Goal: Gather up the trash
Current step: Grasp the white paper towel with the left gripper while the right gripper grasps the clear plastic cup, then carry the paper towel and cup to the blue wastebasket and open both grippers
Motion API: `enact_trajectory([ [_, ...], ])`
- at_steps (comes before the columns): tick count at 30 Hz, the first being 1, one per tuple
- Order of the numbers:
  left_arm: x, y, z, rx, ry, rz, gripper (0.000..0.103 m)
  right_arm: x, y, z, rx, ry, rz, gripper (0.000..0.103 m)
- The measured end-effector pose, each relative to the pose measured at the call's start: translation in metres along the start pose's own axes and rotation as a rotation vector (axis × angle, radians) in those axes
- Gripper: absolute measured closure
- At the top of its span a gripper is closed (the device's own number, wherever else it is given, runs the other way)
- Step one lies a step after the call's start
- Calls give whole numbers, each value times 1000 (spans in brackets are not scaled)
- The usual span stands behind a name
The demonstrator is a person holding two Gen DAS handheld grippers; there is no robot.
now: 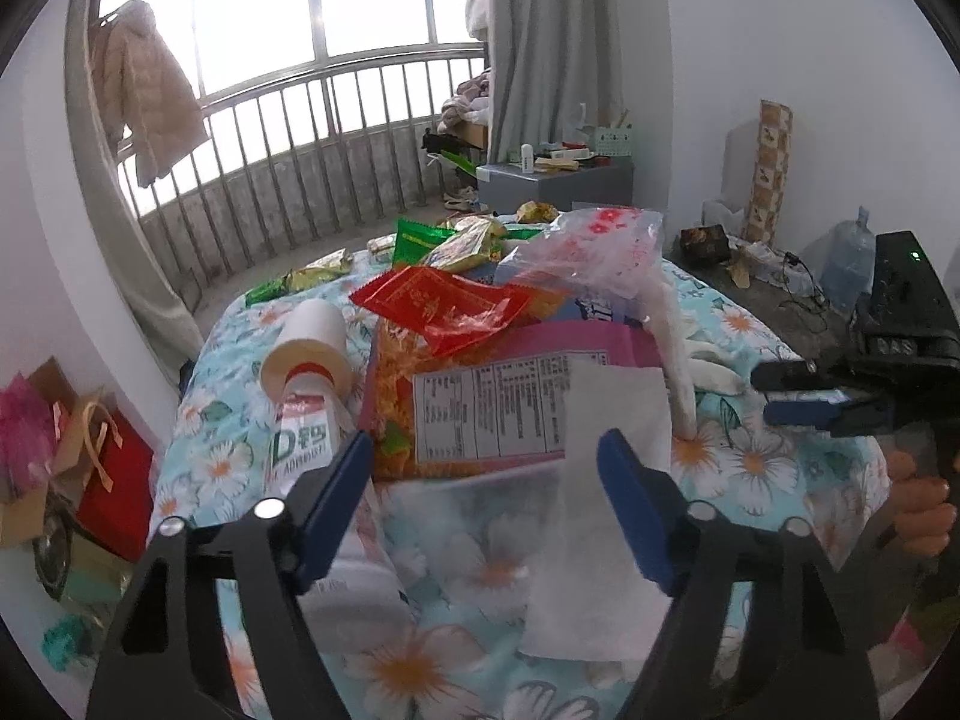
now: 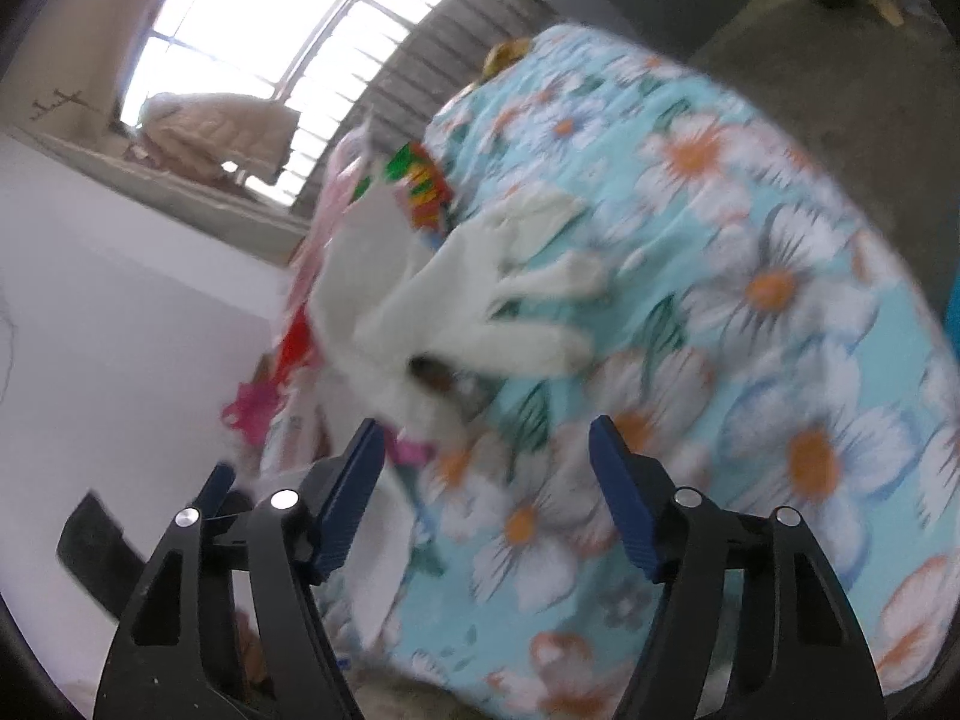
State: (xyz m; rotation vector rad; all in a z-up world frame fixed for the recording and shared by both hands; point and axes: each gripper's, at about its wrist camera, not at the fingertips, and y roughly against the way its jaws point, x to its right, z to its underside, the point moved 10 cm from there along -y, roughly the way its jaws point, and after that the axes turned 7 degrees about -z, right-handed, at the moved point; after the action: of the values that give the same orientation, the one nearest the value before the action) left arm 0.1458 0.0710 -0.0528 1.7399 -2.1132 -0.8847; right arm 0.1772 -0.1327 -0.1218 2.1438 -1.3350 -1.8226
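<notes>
Both grippers' jaws gape, empty, over the floral cloth: left gripper above a translucent plastic sheet, right gripper near a limp white glove.

I see a bed with a turquoise daisy-print cover. On it lie a bottle at left, a large snack bag in the middle, a white tissue near, a white glove at right, and green wrappers at the far edge.

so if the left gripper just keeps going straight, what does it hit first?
Probably the white tissue sheet lying between the open fingers of the left gripper, with the orange snack bag just beyond it; depth is unclear.
</notes>
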Motion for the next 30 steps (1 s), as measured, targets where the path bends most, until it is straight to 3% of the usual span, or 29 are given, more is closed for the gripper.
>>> enact_trajectory([
  [5, 4, -8, 2, -38, -55, 22, 50, -27, -22, 48, -150, 12, -122, 49],
  [12, 16, -12, 13, -94, -110, 62, 66, -42, -51, 62, -225, 56, -78, 61],
  [16, 22, -9, 16, -100, -125, 77, 75, -49, -67, 62, -256, 73, -71, 75],
  [20, 22, -9, 17, -106, -134, 67, 83, -46, -75, 59, -256, 61, -57, 96],
  [22, 23, -7, 16, -101, -142, 69, 90, -40, -77, 59, -251, 56, -60, 100],
  [25, 25, -3, 15, -92, -160, 68, 98, -41, -71, 57, -229, 61, -75, 103],
  [30, 27, 8, 12, -62, -170, 71, 100, -50, -47, 54, -180, 102, -93, 103],
])
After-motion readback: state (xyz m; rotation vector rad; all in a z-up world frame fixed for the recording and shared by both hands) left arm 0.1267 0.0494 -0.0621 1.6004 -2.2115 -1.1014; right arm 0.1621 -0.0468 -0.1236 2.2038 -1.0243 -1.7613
